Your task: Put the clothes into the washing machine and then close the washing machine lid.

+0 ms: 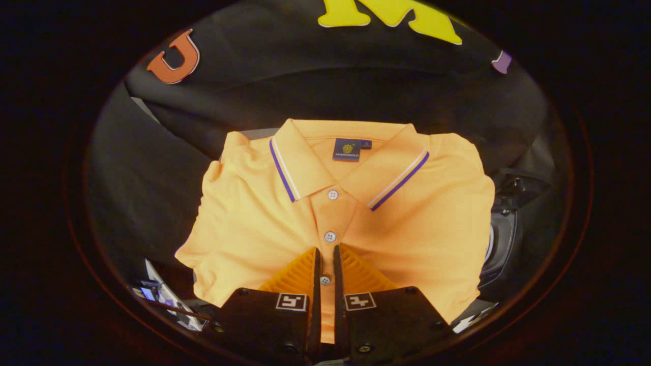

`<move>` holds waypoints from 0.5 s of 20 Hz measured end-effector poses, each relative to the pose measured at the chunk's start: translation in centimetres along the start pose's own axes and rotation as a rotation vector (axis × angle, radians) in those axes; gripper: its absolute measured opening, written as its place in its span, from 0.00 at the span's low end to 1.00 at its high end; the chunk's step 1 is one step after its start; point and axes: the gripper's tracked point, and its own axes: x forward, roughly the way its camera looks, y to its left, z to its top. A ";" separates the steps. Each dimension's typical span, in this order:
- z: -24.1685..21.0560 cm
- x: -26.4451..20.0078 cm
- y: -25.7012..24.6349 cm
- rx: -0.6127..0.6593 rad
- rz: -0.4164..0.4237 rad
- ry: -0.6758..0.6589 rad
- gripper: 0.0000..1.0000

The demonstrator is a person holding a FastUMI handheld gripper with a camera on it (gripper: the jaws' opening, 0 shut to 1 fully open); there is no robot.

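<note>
Polo shirt [417,223]: lower hem hidden behind the gripper [325,259] body; the fingers stand nearly together with a strip of placket and one button in the narrow gap, but actual pressing on the cloth can't be told. Collar label too small to make out. Dark rounded object [501,239] at right of frame mostly covered by the shirt's edge, unidentifiable. Small clutter [160,295] at lower left blurred and cut off. Surface under the shirt hidden.
</note>
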 end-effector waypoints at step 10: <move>1.5 -3.3 -0.3 -0.047 0.059 -0.052 0.10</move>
